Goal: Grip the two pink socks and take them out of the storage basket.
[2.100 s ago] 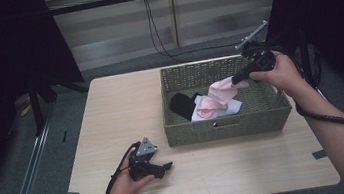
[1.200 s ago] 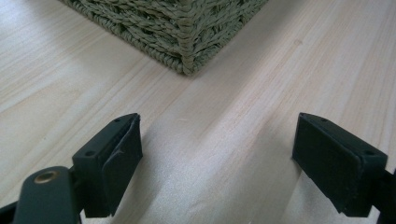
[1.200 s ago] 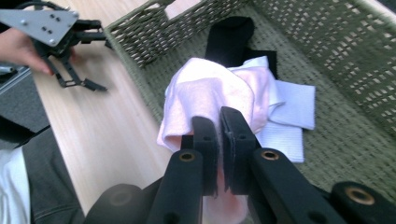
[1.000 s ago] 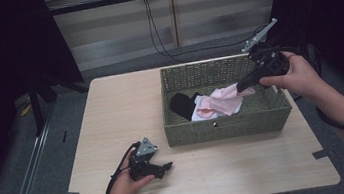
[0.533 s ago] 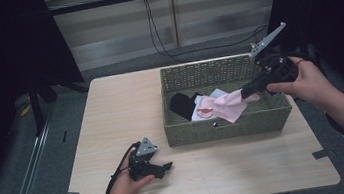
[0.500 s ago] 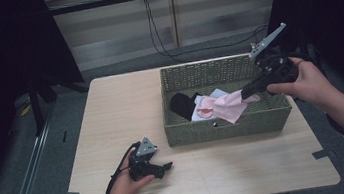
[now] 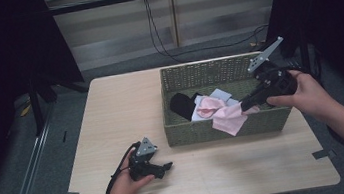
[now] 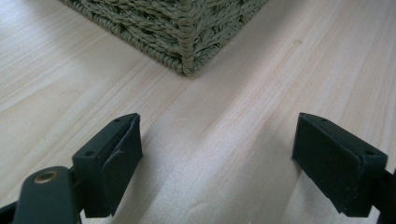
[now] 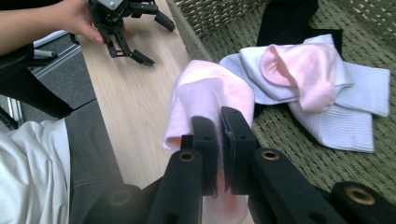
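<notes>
Socks are the job, by my guess: sorting them out of the wicker basket [image 7: 224, 123] on the far right of the worktop [image 7: 111, 110]. My right gripper [image 7: 250, 103] has its jaws clenched on a pink sock [image 9: 205, 98], draped over the basket's near rim. White socks [image 9: 345, 126], another pink one and a black sock [image 7: 181, 103] remain inside. My left gripper [image 7: 165, 167] rests near-left, jaws spread, holding nothing
</notes>
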`<state>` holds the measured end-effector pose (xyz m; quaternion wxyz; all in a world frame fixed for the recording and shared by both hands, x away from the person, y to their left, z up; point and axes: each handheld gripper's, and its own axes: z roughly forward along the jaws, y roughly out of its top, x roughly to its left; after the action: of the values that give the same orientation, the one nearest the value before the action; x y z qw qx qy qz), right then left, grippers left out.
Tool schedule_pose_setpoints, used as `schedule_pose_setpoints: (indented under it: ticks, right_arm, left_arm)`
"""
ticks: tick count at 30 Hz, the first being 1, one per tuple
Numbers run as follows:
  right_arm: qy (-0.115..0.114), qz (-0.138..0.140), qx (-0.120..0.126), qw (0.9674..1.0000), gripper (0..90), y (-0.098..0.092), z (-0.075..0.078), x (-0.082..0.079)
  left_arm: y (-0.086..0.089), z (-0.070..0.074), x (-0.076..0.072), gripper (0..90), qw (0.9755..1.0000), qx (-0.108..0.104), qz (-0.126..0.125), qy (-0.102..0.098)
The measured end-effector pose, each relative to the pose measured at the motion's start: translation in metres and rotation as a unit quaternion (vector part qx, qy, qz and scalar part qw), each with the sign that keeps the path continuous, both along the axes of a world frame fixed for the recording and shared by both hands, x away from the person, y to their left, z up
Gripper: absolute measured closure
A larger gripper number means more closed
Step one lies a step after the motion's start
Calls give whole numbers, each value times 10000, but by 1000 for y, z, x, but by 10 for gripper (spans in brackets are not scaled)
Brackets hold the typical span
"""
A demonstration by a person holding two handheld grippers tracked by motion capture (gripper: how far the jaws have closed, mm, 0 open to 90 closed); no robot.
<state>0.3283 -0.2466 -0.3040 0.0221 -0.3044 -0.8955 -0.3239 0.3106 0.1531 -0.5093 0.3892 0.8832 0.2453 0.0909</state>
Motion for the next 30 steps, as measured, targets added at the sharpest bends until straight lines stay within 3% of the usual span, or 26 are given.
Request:
schedule_pose_setpoints:
  ticks: [17,30]
  right_arm:
    - [56,176,-2,9998,849,16,-30,-6]
    - [274,223,-27,9994,845,27,-58,-7]
  left_arm:
    - [0,0,0,153,10000,2,-1,0]
    - [0,0,0,153,10000,4,-3,8]
